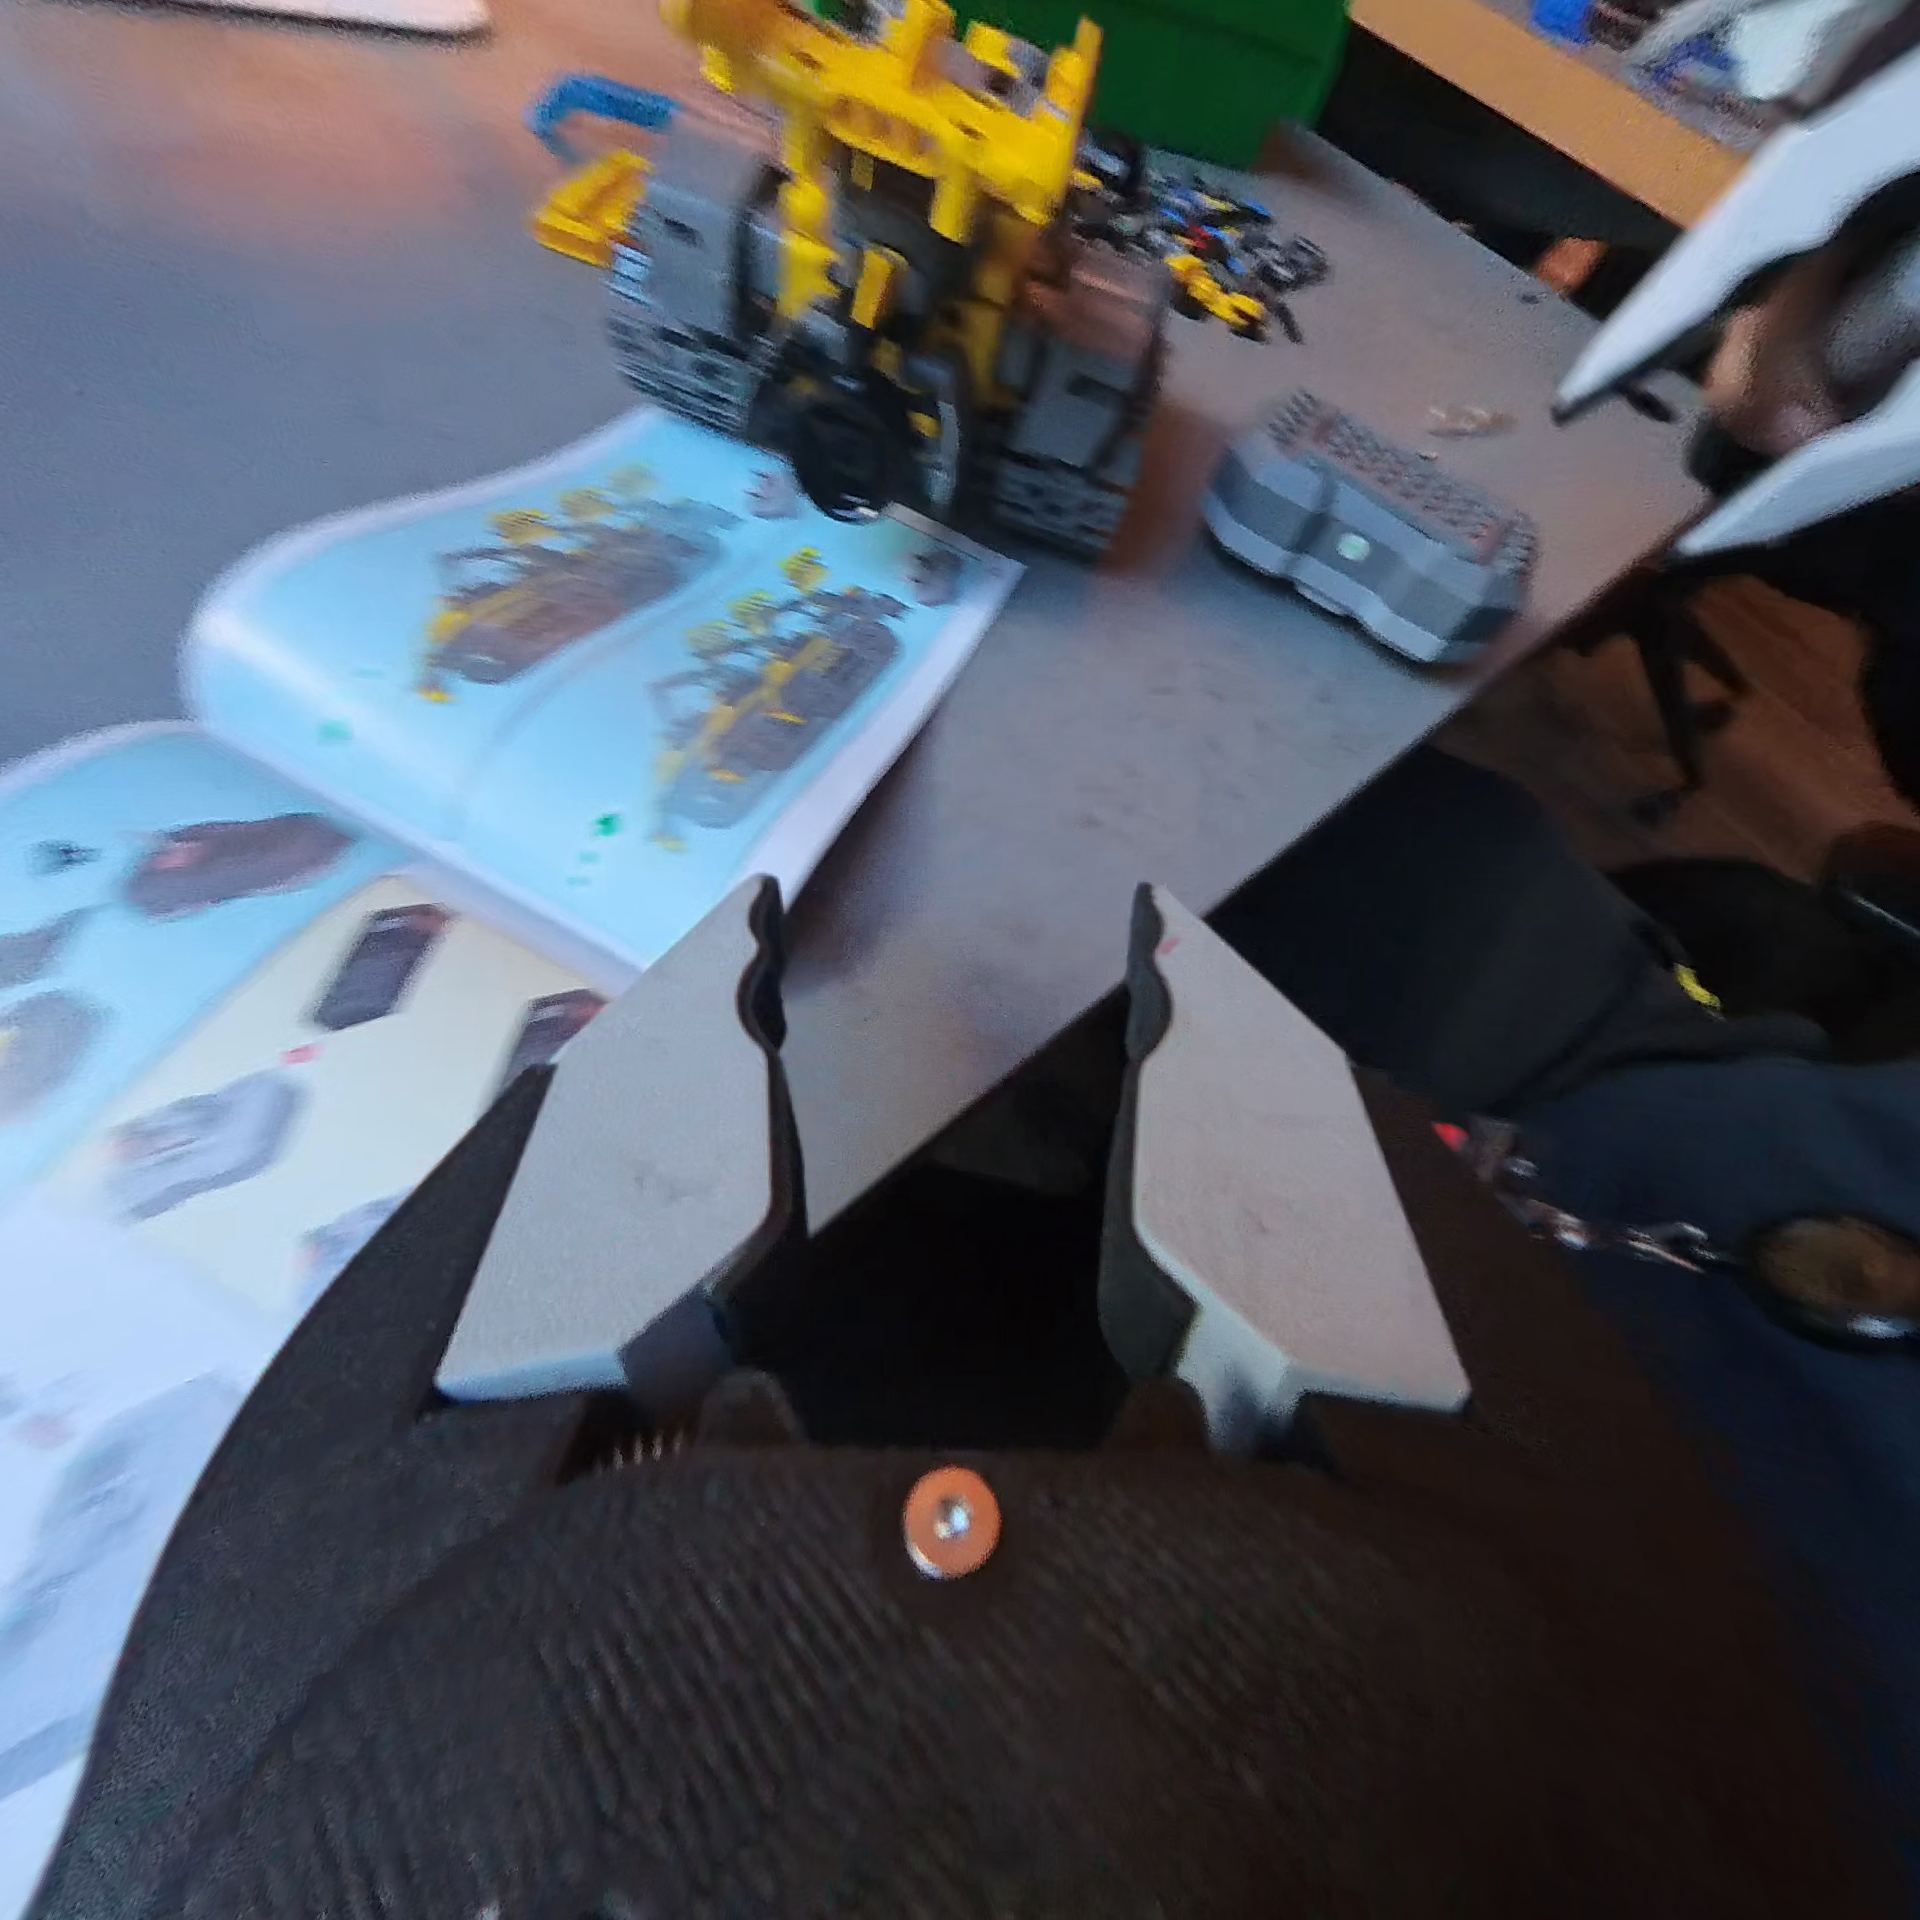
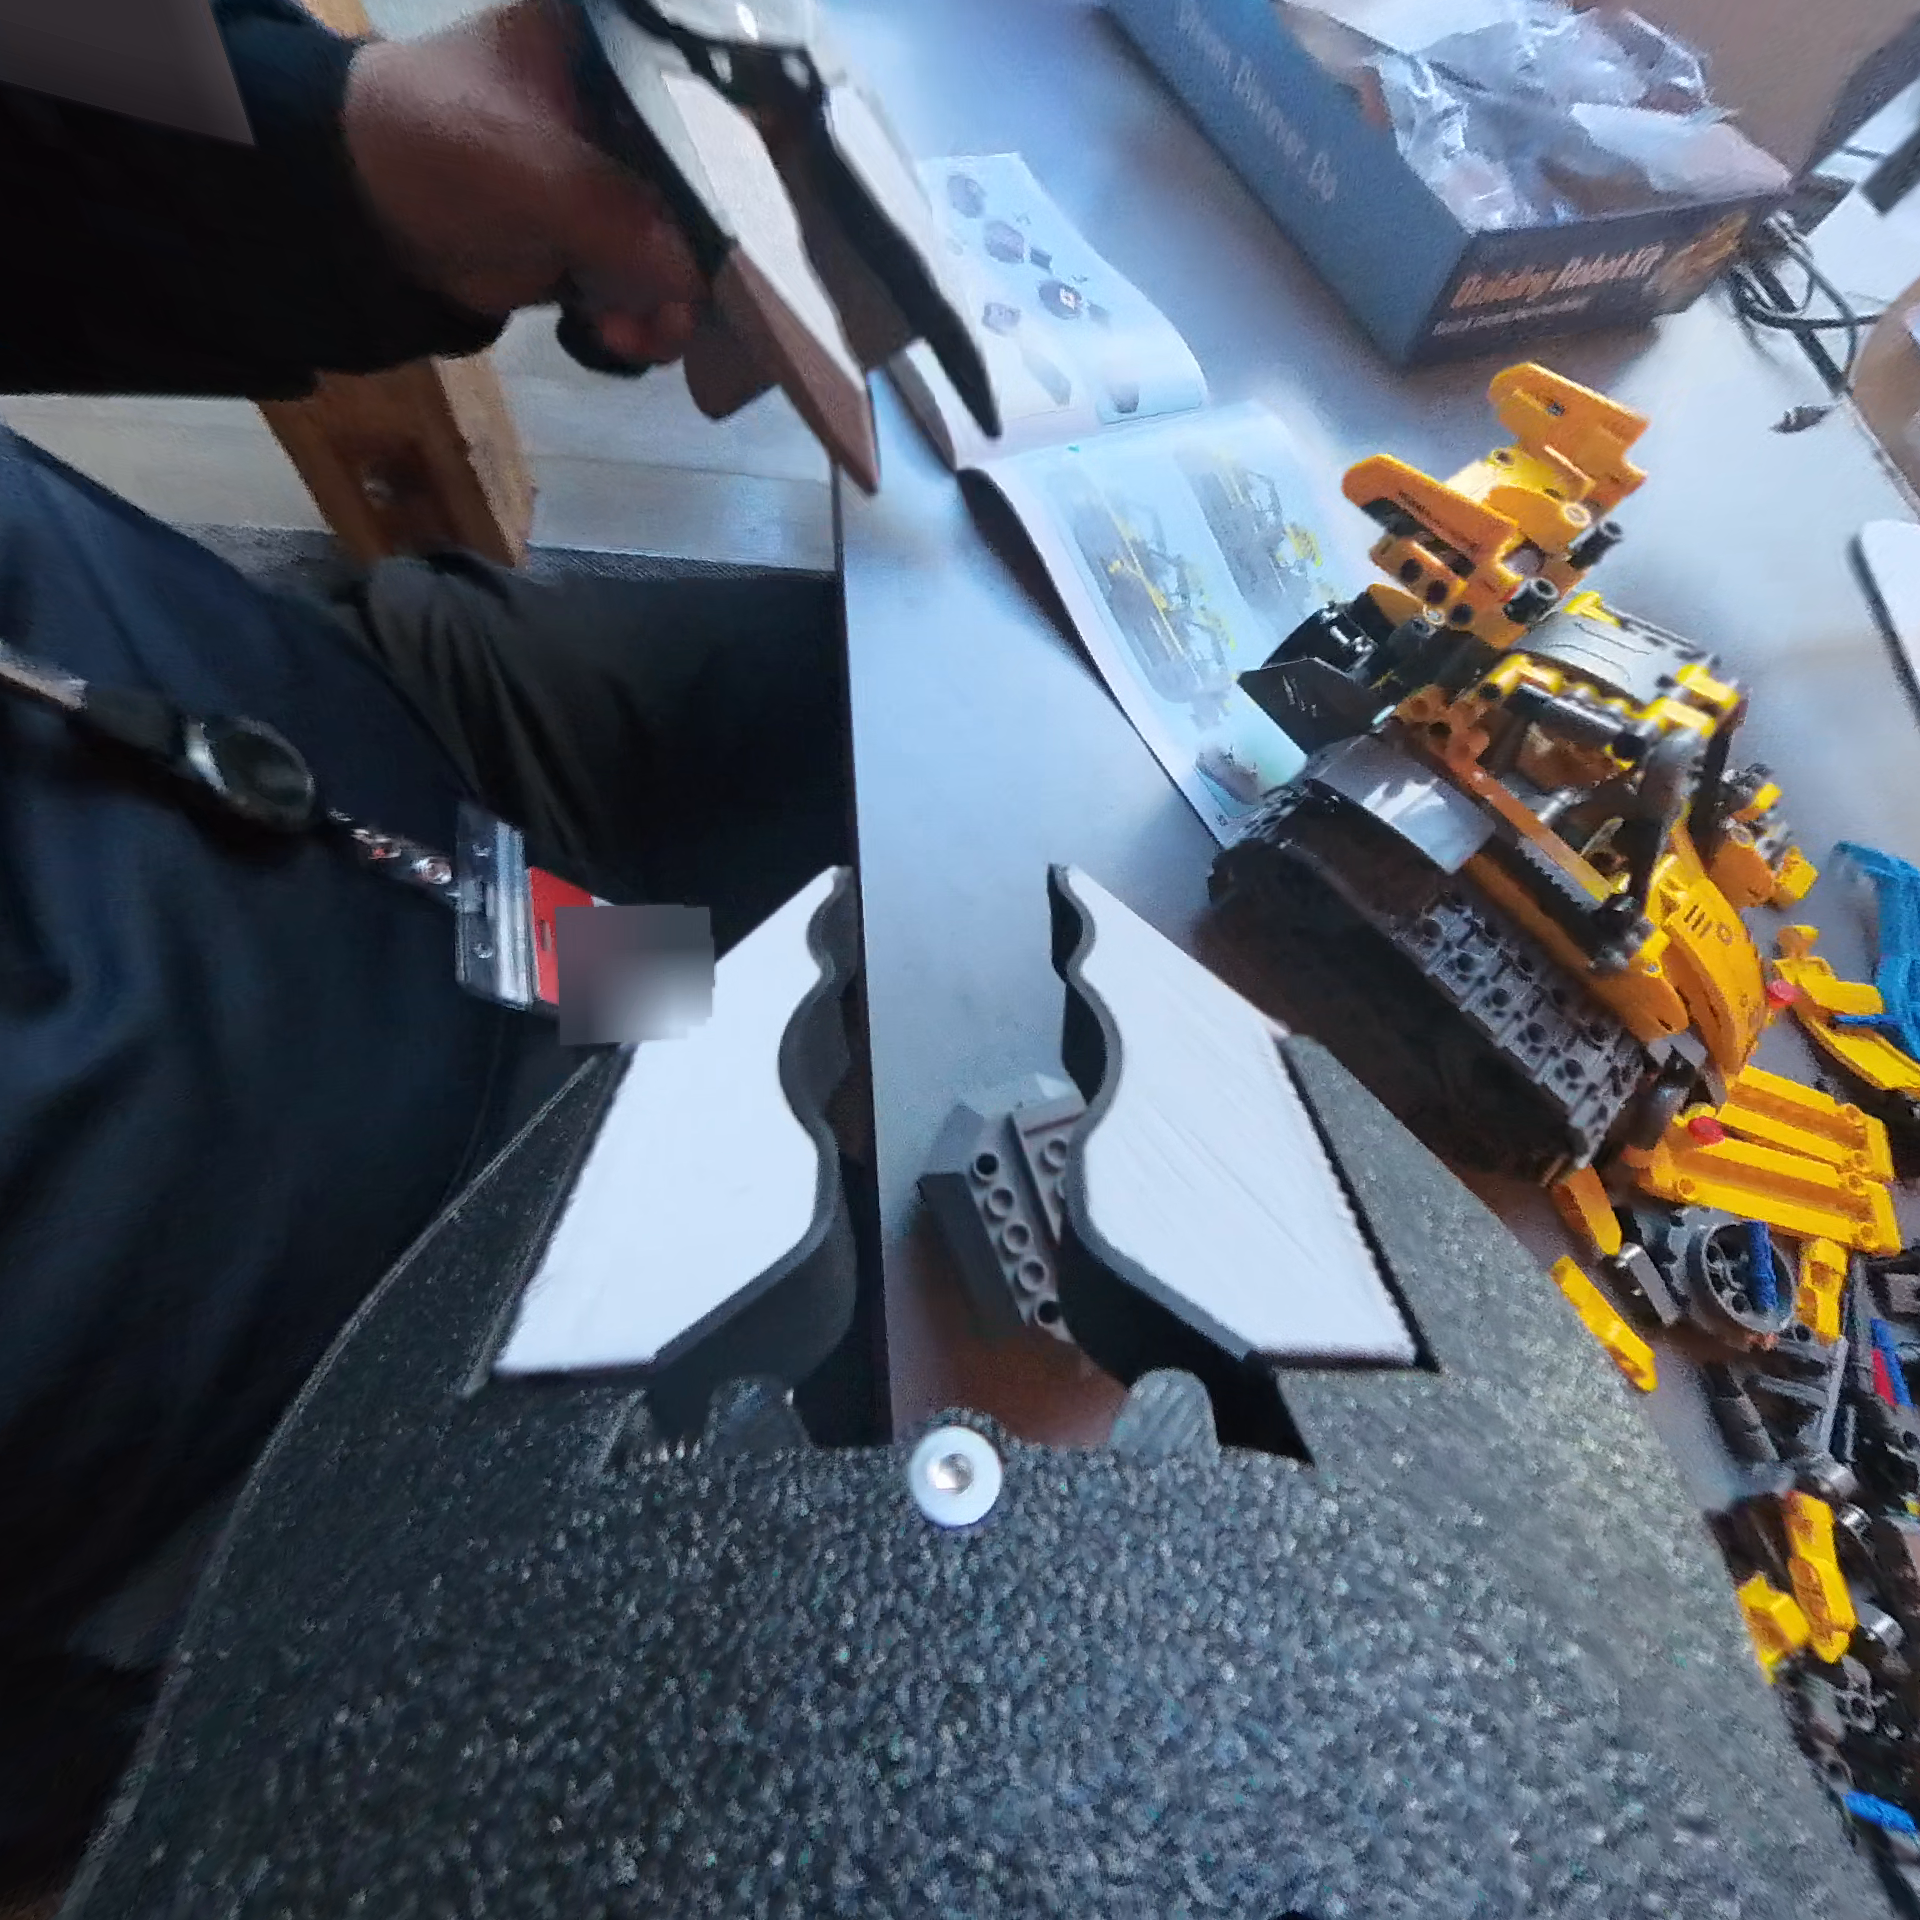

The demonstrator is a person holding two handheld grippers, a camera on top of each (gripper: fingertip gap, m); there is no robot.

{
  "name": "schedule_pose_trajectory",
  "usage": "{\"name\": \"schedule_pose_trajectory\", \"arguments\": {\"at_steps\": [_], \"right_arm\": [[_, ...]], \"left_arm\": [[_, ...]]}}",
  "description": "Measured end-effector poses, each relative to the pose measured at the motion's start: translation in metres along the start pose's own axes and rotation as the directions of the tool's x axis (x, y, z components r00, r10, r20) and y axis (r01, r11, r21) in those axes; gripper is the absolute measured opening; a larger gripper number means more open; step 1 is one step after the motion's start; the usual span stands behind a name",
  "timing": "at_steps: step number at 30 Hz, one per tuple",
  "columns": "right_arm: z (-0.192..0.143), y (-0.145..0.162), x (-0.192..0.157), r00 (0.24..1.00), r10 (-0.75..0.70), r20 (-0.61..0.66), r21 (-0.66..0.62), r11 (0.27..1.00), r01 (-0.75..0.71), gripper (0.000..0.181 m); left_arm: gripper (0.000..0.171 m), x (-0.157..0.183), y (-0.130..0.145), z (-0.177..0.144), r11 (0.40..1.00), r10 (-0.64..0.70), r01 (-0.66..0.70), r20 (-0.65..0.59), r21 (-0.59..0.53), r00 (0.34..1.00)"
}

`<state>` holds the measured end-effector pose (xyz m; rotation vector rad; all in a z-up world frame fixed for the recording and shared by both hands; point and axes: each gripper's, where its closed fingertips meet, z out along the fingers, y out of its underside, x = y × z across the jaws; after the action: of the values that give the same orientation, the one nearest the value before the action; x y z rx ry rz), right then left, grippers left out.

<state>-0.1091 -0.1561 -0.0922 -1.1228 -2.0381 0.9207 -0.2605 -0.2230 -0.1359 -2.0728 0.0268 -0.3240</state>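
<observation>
Your right gripper (image 2: pixel 956 1049) gapes empty; grey studded plastic brick block (image 2: pixel 997 1205) just beside its right finger; left gripper (image 1: pixel 956 997) open, farther.

Yellow-and-grey brick vehicle (image 1: pixel 873 281); pale-blue booklet (image 1: pixel 582 665).

The left claw (image 1: pixel 956 935) is hovering with its jaws apart and empty over the dark bench (image 1: pixel 1122 727) edge, just beside an open instruction booklet (image 1: pixel 582 665). The right claw (image 2: pixel 956 904) is gaping over the same edge, apparently empty, with a grey studded block (image 2: pixel 997 1195) lying just under its right finger. A yellow-and-grey tracked brick model (image 2: pixel 1507 831) is standing nearby.
</observation>
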Motion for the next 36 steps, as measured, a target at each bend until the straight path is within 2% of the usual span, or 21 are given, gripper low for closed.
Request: {"name": "schedule_pose_trajectory", "arguments": {"at_steps": [3, 5, 8, 10, 13, 15, 18, 22, 23, 24, 27, 29, 31, 33, 34, 36], "right_arm": [[0.018, 0.006, 0.004, 0.996, -0.017, -0.086, -0.085, 0.996, 0.010, 0.037], [0.030, 0.005, 0.005, 0.994, -0.017, -0.109, -0.113, 0.994, 0.004, 0.036], [0.052, -0.003, 0.002, 0.995, 0.000, -0.098, -0.130, 0.991, -0.012, 0.034], [0.066, 0.001, 0.009, 0.991, -0.021, -0.129, -0.195, 0.981, -0.004, 0.032], [0.080, 0.014, 0.019, 0.984, -0.060, -0.166, -0.309, 0.951, 0.006, 0.024], [0.086, 0.018, 0.020, 0.983, -0.074, -0.167, -0.332, 0.943, 0.015, 0.011], [0.089, 0.025, 0.022, 0.986, -0.059, -0.155, -0.350, 0.937, 0.001, 0.008], [0.086, 0.015, 0.017, 0.992, -0.013, -0.125, -0.289, 0.957, -0.024, 0.008], [0.086, 0.008, 0.012, 0.994, 0.009, -0.105, -0.251, 0.967, -0.035, 0.008], [0.087, 0.001, 0.007, 0.996, 0.033, -0.080, -0.208, 0.977, -0.050, 0.008], [0.095, -0.020, -0.008, 0.993, 0.120, -0.001, -0.091, 0.989, -0.119, 0.008], [0.103, -0.028, -0.016, 0.987, 0.157, 0.045, -0.050, 0.987, -0.155, 0.011], [0.113, -0.030, -0.022, 0.982, 0.173, 0.075, -0.045, 0.984, -0.170, 0.014], [0.121, -0.027, -0.029, 0.978, 0.181, 0.100, -0.070, 0.982, -0.175, 0.020], [0.123, -0.025, -0.032, 0.978, 0.178, 0.108, -0.077, 0.982, -0.170, 0.021], [0.124, -0.025, -0.037, 0.980, 0.162, 0.116, -0.078, 0.985, -0.153, 0.021]], "left_arm": [[0.066, -0.024, -0.004, -0.006, 0.998, 0.052, -0.050, 0.089, -0.026, 0.995], [0.072, -0.045, 0.000, -0.008, 0.990, 0.117, -0.102, 0.159, -0.097, 0.980], [0.071, -0.065, 0.011, -0.008, 0.967, 0.175, -0.139, 0.160, -0.214, 0.971], [0.062, -0.074, 0.022, -0.009, 0.949, 0.180, -0.133, 0.146, -0.286, 0.973], [0.054, -0.085, 0.025, -0.018, 0.955, 0.180, -0.130, 0.172, -0.266, 0.969], [0.050, -0.094, 0.029, -0.030, 0.955, 0.169, -0.114, 0.186, -0.273, 0.968], [0.047, -0.110, 0.036, -0.052, 0.952, 0.182, -0.127, 0.182, -0.278, 0.966], [0.049, -0.119, 0.042, -0.079, 0.949, 0.174, -0.132, 0.126, -0.286, 0.977], [0.060, -0.116, 0.038, -0.083, 0.956, 0.146, -0.113, 0.106, -0.270, 0.984], [0.064, -0.109, 0.032, -0.085, 0.965, 0.120, -0.100, 0.070, -0.242, 0.990], [0.062, -0.087, 0.009, -0.077, 0.979, 0.117, -0.116, -0.003, -0.169, 0.993], [0.063, -0.073, 0.007, -0.061, 0.959, 0.180, -0.186, -0.043, -0.213, 0.983], [0.063, -0.070, 0.016, -0.044, 0.906, 0.284, -0.288, -0.058, -0.309, 0.957], [0.055, -0.081, 0.029, -0.031, 0.847, 0.363, -0.352, -0.050, -0.398, 0.930], [0.048, -0.082, 0.030, -0.027, 0.846, 0.353, -0.349, -0.066, -0.404, 0.933], [0.002, -0.080, 0.031, -0.029, 0.857, 0.297, -0.316, -0.110, -0.407, 0.948]]}}
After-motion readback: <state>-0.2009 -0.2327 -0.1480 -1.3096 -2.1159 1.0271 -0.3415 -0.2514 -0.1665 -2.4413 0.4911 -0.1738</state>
